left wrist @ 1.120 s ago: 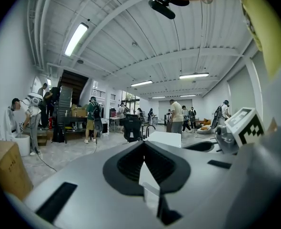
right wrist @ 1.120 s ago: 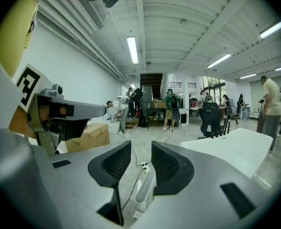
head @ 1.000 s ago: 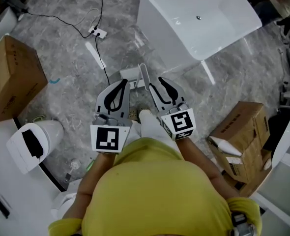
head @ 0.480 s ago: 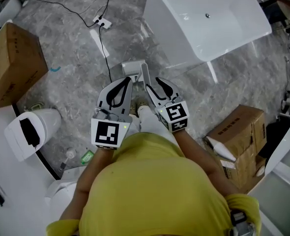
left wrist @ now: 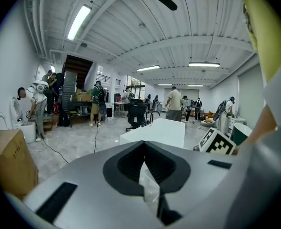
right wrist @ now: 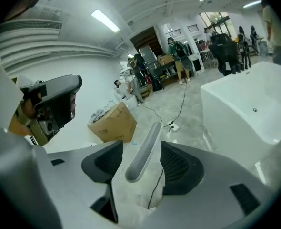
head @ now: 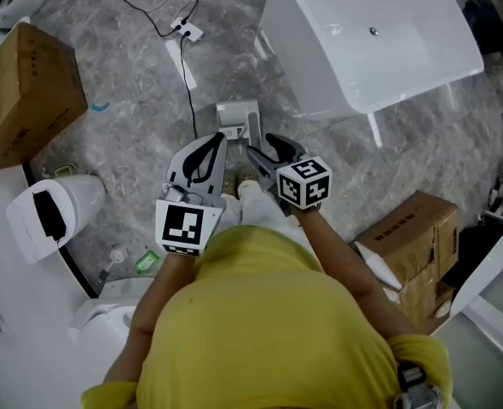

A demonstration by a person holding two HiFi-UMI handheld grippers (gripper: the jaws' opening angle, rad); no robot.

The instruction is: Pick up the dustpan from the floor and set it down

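The grey dustpan (head: 236, 113) has its pan down at the marble floor. Its long handle (head: 253, 129) rises toward me. My right gripper (head: 265, 148) straddles the top of that handle (right wrist: 145, 142). In the right gripper view (right wrist: 141, 149) the jaws are opening, and a gap shows on each side of the handle, so the pads do not press it. My left gripper (head: 217, 141) hovers just left of the handle. Its jaws are shut with nothing between them, as the left gripper view (left wrist: 144, 146) also shows.
A white bathtub (head: 371, 32) stands on the floor ahead to the right. Cardboard boxes sit at the left (head: 30, 92) and right (head: 409, 237). A power strip with a black cable (head: 187, 32) runs toward the dustpan. A white toilet (head: 51, 216) is close on my left.
Both grippers have sunk toward the floor. The right gripper has rolled, and its jaws have spread away from the dustpan handle they were holding.
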